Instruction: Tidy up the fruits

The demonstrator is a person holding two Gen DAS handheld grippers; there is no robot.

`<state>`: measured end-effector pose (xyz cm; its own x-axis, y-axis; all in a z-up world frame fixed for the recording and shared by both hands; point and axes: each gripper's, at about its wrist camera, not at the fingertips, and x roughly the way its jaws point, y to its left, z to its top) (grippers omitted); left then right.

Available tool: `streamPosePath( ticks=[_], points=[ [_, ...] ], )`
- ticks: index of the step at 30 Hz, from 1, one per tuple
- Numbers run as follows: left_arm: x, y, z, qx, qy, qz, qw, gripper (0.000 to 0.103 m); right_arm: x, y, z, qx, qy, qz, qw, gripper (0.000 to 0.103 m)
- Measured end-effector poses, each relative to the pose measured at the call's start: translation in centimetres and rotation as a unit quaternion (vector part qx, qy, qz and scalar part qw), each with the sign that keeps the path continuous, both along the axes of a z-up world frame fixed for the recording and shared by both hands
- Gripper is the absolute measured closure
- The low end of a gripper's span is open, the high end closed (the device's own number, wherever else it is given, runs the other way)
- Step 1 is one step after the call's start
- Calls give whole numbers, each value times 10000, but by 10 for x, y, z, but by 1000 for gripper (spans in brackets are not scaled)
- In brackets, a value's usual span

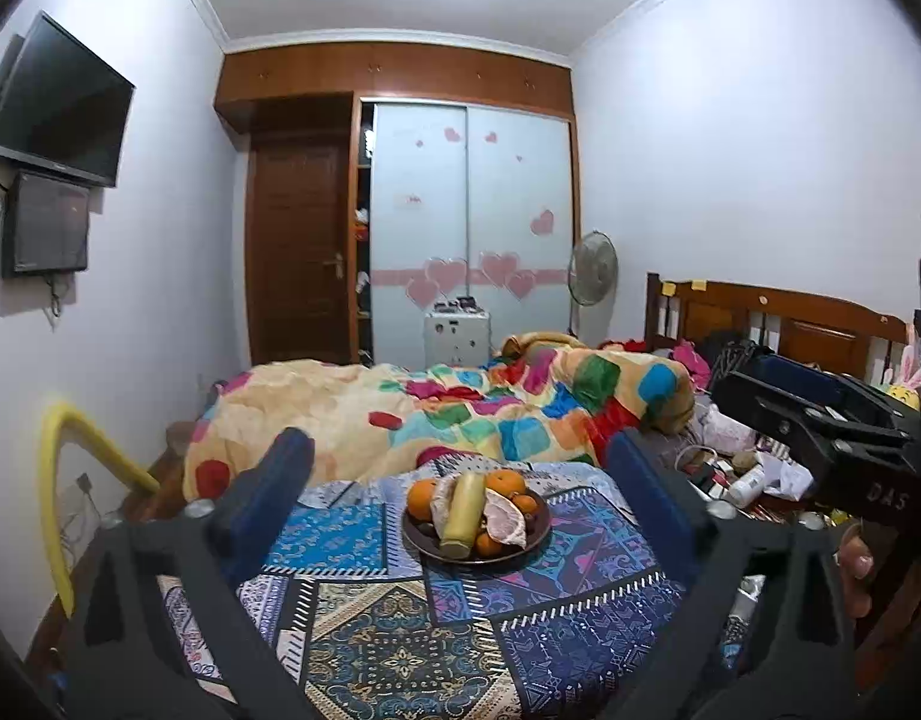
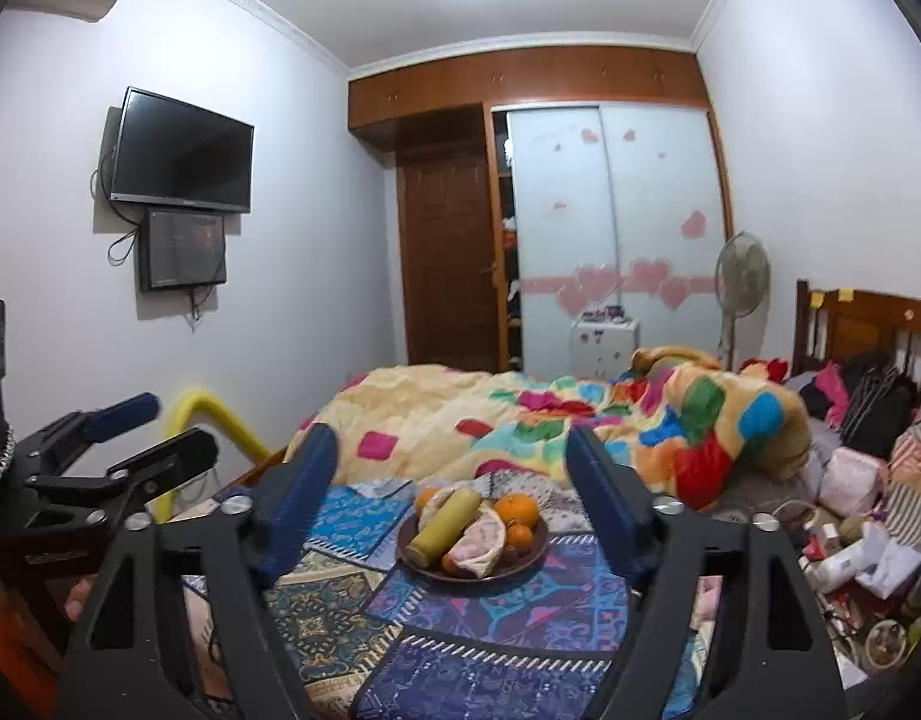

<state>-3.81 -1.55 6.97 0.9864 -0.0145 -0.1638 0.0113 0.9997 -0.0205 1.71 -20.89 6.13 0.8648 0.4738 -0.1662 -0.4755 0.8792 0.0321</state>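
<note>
Left wrist view: both grippers, left gripper (image 1: 460, 468) and right gripper (image 2: 451, 462), gape empty; plate (image 1: 421, 543) seemingly filled; next, probably withdraw.

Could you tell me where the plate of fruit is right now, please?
In both wrist views the plate sits on the patterned cloth at the near end of the bed, just in front of the colourful quilt, centred ahead between the open fingers.

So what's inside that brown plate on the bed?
The plate holds oranges, a long yellow-green fruit and a peeled pomelo piece. Whatever lies underneath them is covered.
</note>
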Motion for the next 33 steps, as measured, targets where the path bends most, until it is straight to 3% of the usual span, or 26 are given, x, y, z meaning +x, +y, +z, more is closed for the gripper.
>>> streamPosePath(
  ticks=[7,33],
  points=[
    [-14,3,-2,-84,-19,23,10000,0,-20,-3,2,40,-283,-268,9992,0],
    [-15,4,-8,-140,61,105,9998,0,-27,-3,-3,26,-214,-311,9993,0]
  ],
)
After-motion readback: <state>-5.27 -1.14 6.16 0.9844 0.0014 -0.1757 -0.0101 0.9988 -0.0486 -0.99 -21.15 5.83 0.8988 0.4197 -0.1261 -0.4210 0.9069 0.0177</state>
